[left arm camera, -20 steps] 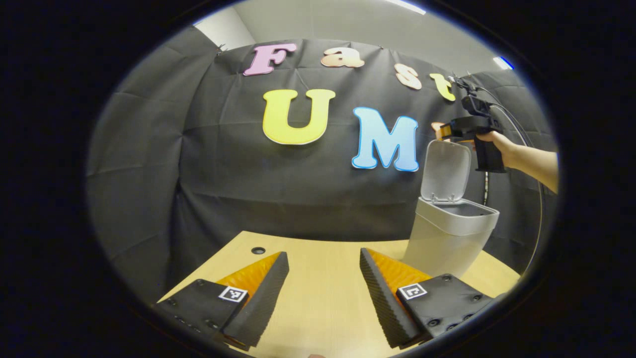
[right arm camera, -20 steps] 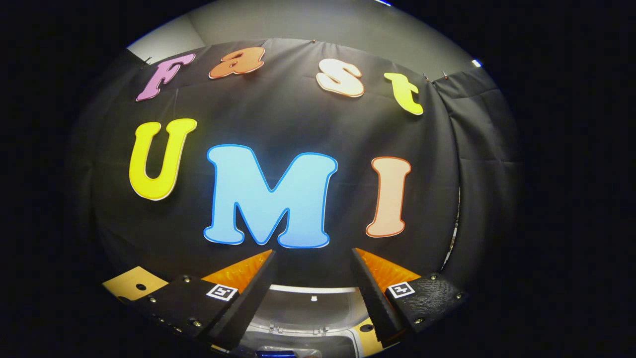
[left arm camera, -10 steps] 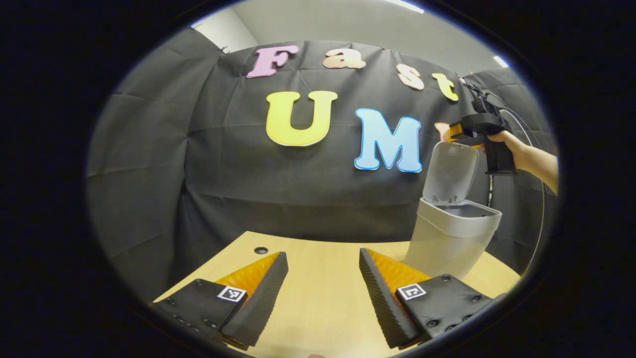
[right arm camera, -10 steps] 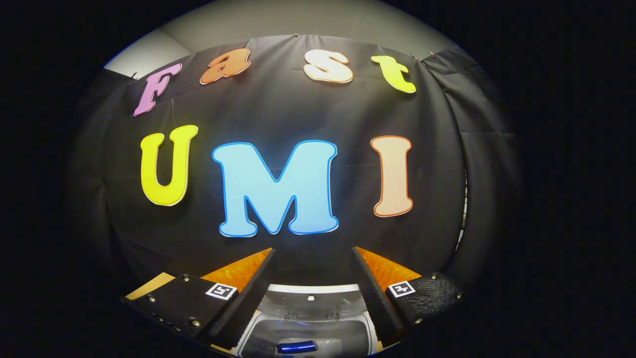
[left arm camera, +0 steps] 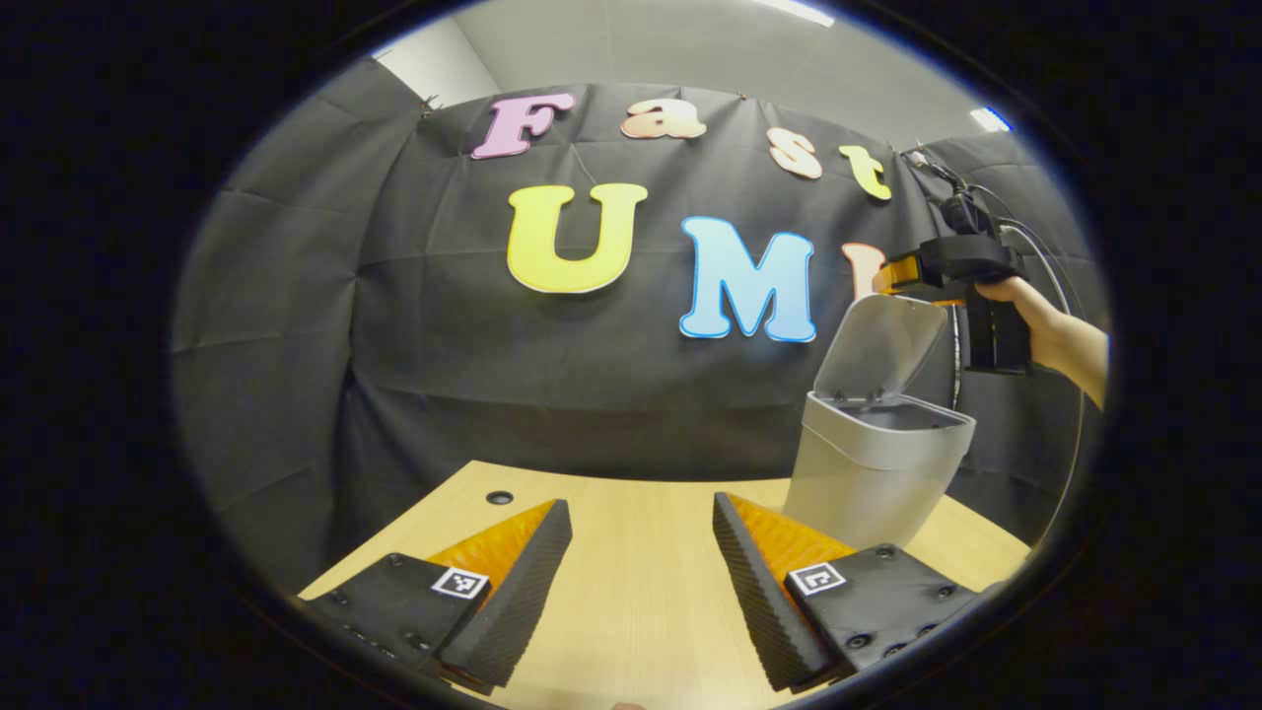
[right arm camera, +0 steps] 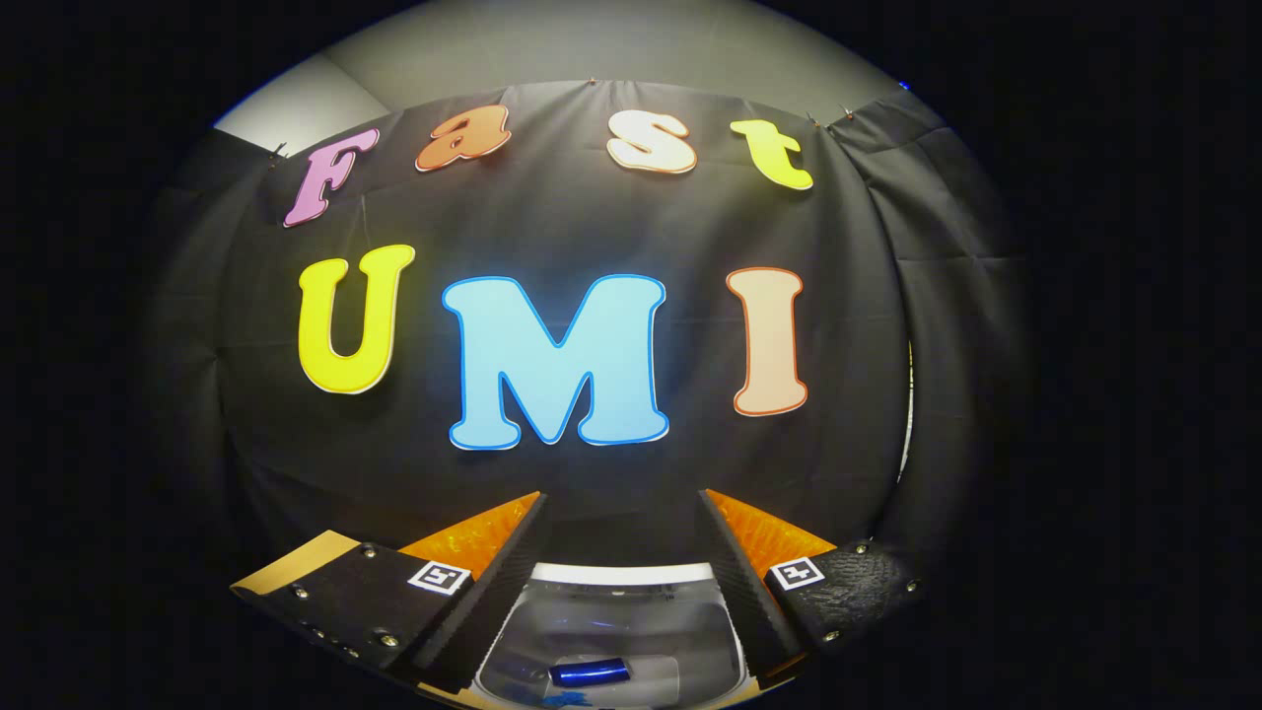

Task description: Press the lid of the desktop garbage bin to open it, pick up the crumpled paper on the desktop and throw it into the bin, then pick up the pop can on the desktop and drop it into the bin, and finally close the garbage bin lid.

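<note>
Right hand-held gripper (right arm camera: 621, 532), fingers apart, hovers above the open bin (left arm camera: 873, 473); left hand-held gripper (left arm camera: 641, 552) spread over the desk (left arm camera: 641, 602).

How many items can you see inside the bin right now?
1: a blue can lying on its side at the bottom of the bin, seen in the right gripper view. The crumpled paper may be hidden beneath or beside it; I cannot tell.

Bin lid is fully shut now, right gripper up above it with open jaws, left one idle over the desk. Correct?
Not quite: the lid is up, tilted over the open bin, as the left gripper view shows. The rest holds: right gripper above it, left gripper idle over the desk, jaws apart.
</note>
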A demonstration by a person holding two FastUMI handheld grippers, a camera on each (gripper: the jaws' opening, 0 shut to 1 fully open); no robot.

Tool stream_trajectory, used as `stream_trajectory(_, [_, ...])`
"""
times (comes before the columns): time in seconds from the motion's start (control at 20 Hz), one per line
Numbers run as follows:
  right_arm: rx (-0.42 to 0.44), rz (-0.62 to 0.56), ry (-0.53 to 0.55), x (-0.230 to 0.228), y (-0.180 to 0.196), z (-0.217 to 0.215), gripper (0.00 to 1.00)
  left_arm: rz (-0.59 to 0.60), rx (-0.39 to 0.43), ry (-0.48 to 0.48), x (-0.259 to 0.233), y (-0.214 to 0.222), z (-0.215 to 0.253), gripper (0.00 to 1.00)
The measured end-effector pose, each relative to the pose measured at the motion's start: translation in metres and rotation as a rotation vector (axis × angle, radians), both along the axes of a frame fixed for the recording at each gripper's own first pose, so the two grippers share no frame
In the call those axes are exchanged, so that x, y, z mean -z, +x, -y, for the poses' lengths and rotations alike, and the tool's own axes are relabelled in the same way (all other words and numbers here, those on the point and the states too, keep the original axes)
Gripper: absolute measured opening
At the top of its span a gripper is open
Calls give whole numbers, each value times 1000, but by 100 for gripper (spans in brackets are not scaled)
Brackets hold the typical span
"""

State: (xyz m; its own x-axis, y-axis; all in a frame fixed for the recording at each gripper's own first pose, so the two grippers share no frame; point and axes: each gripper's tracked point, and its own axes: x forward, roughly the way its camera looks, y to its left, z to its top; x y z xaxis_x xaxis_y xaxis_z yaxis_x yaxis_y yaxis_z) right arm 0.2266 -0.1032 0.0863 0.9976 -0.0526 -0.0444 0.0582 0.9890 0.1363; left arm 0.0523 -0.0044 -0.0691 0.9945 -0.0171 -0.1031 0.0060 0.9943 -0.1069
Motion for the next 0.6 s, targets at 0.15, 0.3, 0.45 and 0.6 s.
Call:
stream_trajectory(0.15, [6, -19, 5, 17, -14, -3, 95, -4, 10, 4, 1, -3, 2, 100])
stream_trajectory(0.3, [16, -64, 7, 40, -25, -8, 100, -7, 21, 14, 2, -4, 4, 100])
stream_trajectory(0.45, [18, -93, 4, 59, -31, -13, 95, -9, 29, 28, 3, -4, 4, 100])
stream_trajectory(0.6, [18, -107, 7, 69, -37, -15, 95, -10, 35, 30, 3, -3, 5, 95])
